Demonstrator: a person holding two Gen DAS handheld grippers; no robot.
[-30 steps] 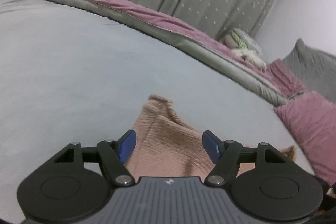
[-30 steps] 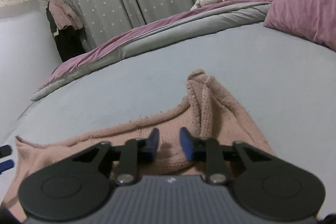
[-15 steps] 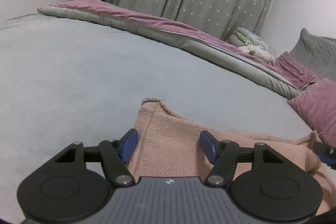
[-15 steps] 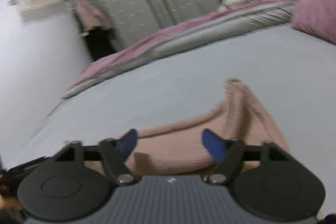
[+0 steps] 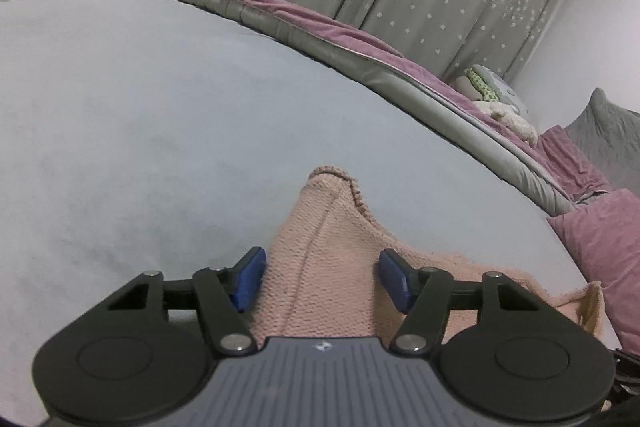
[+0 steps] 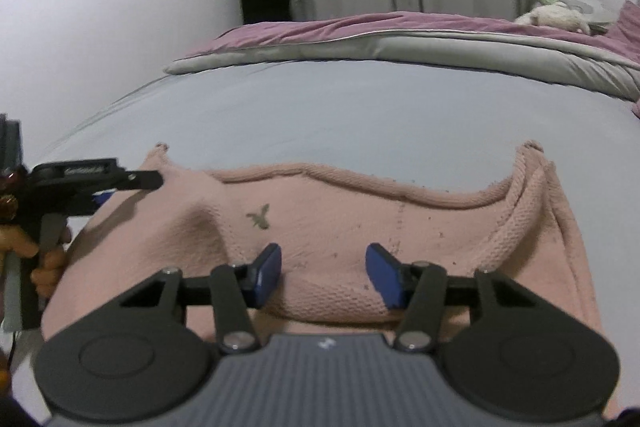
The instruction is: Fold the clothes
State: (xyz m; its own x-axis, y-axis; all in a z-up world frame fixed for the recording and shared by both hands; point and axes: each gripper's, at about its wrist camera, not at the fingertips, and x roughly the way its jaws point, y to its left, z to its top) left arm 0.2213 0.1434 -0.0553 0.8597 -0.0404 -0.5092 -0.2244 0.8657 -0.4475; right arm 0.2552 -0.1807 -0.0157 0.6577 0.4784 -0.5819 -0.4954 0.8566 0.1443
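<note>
Two hand-held grippers, left hand-held gripper (image 5: 321, 278) and right hand-held gripper (image 6: 322, 275), jaws closing, gapped over one pink sweater (image 6: 340, 211)

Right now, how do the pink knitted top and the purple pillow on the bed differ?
The pink knitted top lies spread flat and thin on the blue-grey sheet; the purple pillow sits plump at the bed's edge. The top is pale salmon with a coarse knit and a small dark emblem; the pillow is mauve with a smooth, velvety look. The top lies under both grippers; the pillow lies off to the side. Both are soft fabric.
</note>
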